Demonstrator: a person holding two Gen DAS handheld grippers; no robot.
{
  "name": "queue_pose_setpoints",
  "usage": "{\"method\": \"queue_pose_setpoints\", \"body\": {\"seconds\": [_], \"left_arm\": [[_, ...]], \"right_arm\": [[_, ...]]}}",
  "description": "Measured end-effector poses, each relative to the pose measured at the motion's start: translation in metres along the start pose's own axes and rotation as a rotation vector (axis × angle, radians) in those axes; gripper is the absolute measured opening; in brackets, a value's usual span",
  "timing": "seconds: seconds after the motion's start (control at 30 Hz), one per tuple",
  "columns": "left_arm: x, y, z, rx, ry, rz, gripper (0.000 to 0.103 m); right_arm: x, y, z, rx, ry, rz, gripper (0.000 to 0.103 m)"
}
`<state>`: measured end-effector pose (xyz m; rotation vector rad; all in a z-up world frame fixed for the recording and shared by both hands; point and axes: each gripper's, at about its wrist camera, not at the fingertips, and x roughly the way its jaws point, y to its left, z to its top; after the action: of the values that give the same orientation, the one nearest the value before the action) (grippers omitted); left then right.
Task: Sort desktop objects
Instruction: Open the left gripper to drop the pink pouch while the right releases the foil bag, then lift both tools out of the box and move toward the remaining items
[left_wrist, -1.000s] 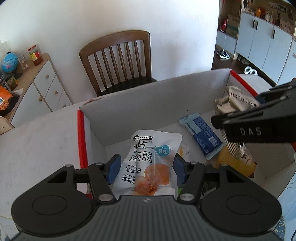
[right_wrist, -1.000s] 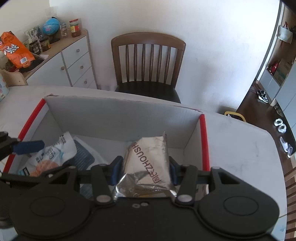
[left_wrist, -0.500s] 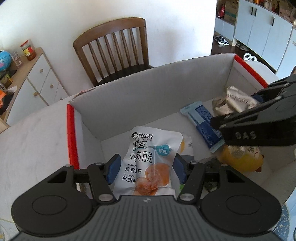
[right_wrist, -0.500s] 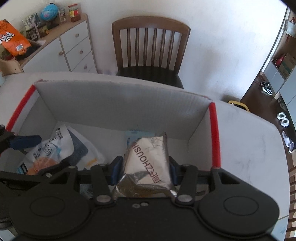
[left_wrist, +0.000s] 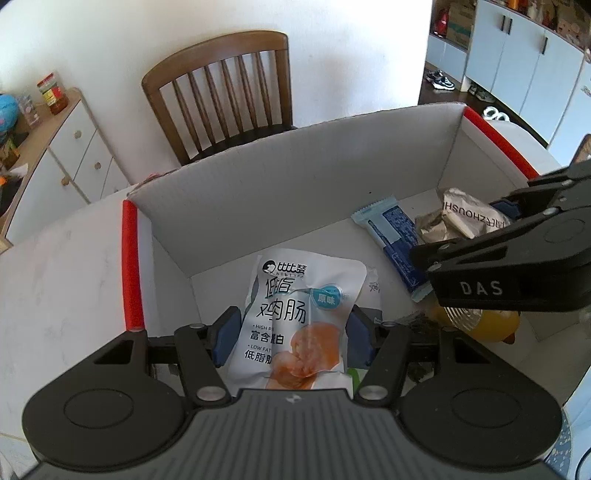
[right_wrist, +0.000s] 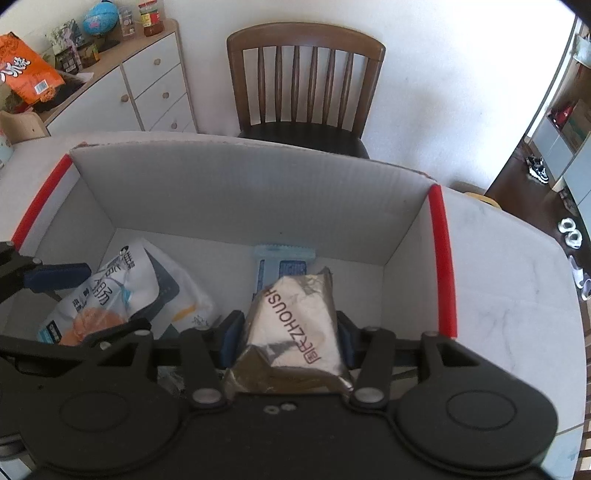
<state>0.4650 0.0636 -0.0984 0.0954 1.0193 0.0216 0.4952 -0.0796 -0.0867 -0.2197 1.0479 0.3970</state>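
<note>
A white corrugated box (left_wrist: 295, 177) with red edge strips stands on the table, and both grippers hang over its inside. My left gripper (left_wrist: 291, 338) is shut on a white sausage packet (left_wrist: 295, 314) printed with an orange picture, at the box's left. My right gripper (right_wrist: 288, 338) has a silver foil packet (right_wrist: 295, 325) between its pads; its jaws are opening, but the pads still touch the packet. From the other wrist I see the right gripper (left_wrist: 461, 229) with the foil packet (left_wrist: 465, 214), and the left gripper (right_wrist: 92, 302) with the sausage packet (right_wrist: 110, 291).
On the box (right_wrist: 240, 192) floor lie a blue wrapper (left_wrist: 395, 236) (right_wrist: 284, 258) and a yellow object (left_wrist: 480, 325). A wooden chair (right_wrist: 306, 85) stands behind the box. A white drawer cabinet (right_wrist: 147, 85) with clutter is at the back left. The white marble table (right_wrist: 498, 266) surrounds the box.
Both views have tipped further down into the box, so more of its floor shows. Each packet has stayed between its gripper's pads.
</note>
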Motion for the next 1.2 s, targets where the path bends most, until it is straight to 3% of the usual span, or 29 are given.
{"method": "queue_pose_setpoints", "body": {"seconds": [0.13,0.23,0.53,1.2], "left_arm": [[-0.003,0.003,-0.002,-0.022,-0.008,-0.008,0.062],[-0.005,0.006,-0.003,-0.045,-0.013,-0.026,0.067],[-0.019,0.005,-0.006,-0.047,-0.055,-0.035,0.075],[-0.068,0.006,-0.017,-0.031,-0.128,-0.062,0.075]], "right_arm": [[-0.007,-0.002,0.000,0.023,-0.012,0.007,0.067],[-0.013,-0.005,0.002,0.036,-0.021,0.006,0.070],[-0.032,-0.014,0.000,0.076,-0.056,0.023,0.071],[-0.088,0.002,-0.014,0.019,-0.137,0.023,0.071]]}}
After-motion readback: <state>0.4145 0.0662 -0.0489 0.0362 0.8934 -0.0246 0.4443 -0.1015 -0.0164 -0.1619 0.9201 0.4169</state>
